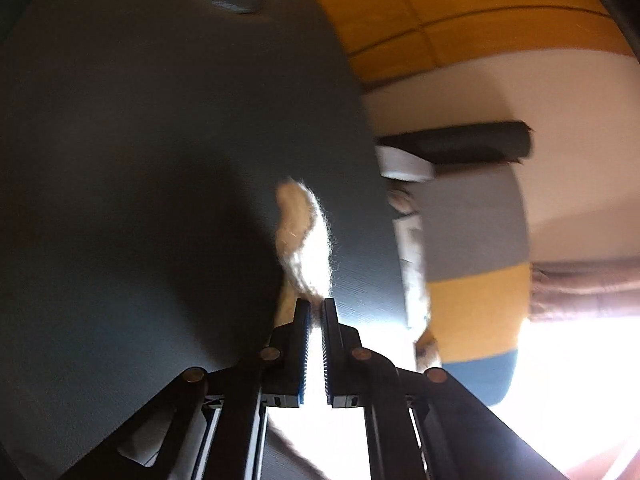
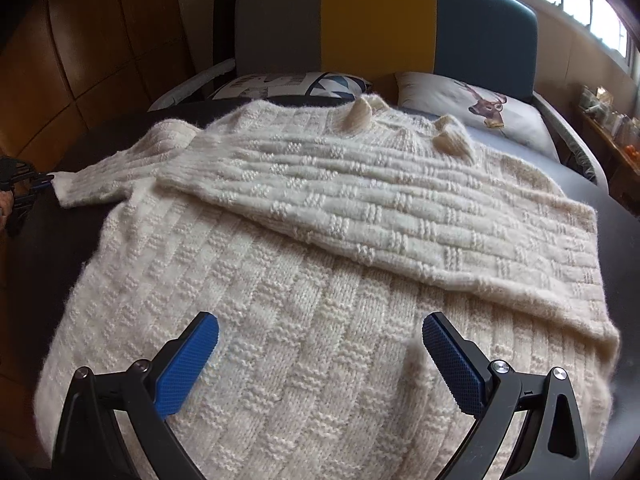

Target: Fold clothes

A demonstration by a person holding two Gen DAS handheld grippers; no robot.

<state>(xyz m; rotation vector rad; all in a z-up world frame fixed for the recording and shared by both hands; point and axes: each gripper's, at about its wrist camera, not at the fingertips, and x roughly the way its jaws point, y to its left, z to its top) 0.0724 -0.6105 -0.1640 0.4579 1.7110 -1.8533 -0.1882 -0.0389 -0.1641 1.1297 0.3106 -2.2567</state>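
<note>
A round, dark grey worktop [image 2: 32, 240] fills the lower frame of the right wrist view. Spread flat on it lies a cream, basket-weave knitted sweater [image 2: 304, 344], its upper part folded across the middle, one sleeve end reaching the worktop's left edge.

Sweater [image 2: 320, 240]: cream-white knit throughout, with a basket-weave relief of alternating smooth and ribbed blocks; no other colour observed. Supporting table [image 2: 40, 248]: black in the right wrist view, reading dark grey with a fine texture in the left wrist view. Headboard [image 2: 384, 20]: three vertical panels, grey, mustard yellow and teal blue. Left pillow [image 2: 296, 84]: white with grey lettering and blue-and-black triangles. Right pillow [image 2: 472, 108]: white with a brown deer head print. Wall panels [image 2: 80, 52]: orange-brown, divided by dark seams. Right gripper [image 2: 320, 364]: black frame, blue finely dotted pads. Left gripper [image 1: 316, 308]: black, blue pad edges.
</note>
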